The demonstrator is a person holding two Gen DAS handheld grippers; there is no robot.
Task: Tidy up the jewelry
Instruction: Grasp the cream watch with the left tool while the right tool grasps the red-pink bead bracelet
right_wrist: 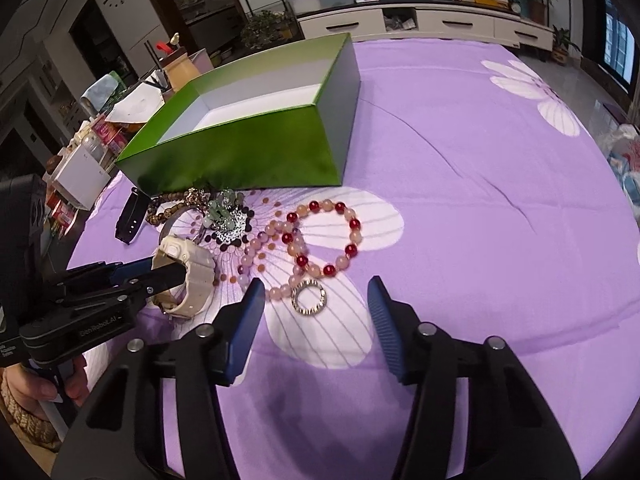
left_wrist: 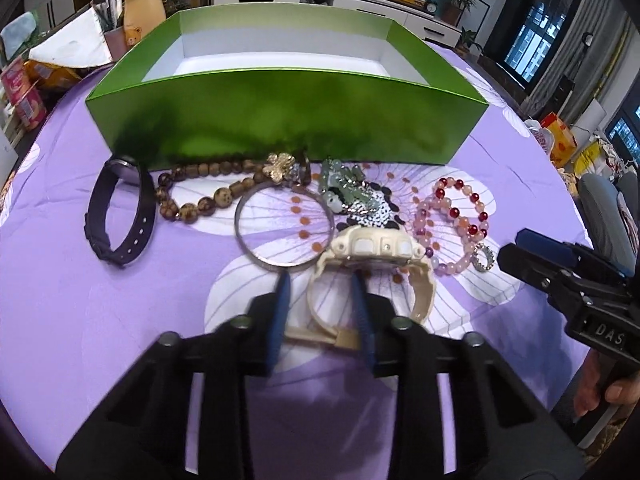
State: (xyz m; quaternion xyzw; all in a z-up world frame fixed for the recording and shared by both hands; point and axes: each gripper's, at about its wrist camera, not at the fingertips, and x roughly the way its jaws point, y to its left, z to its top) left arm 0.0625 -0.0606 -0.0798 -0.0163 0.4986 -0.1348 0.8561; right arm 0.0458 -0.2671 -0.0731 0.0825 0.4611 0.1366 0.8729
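Cream watch (left_wrist: 372, 264) strap lies between left fingers (left_wrist: 282, 304).

Brightness: both views are evenly and moderately lit; the purple cloth (left_wrist: 100, 320) is rendered bright.
Windows: dark blue panes (left_wrist: 524, 52) are seen at the right; little light is given by them.
Shadows: soft dark patches are cast on the cloth below the right gripper (right_wrist: 316, 304) and below the left gripper (left_wrist: 320, 292).
Glare: a graded sheen is shown on the green box (left_wrist: 280, 116), with dark reflections low on its near wall.
Blur: the left gripper's blue pads (left_wrist: 280, 312) are smeared; the far room is soft.
Distortion: straight lines are bowed by the fisheye, and corners are blacked out.
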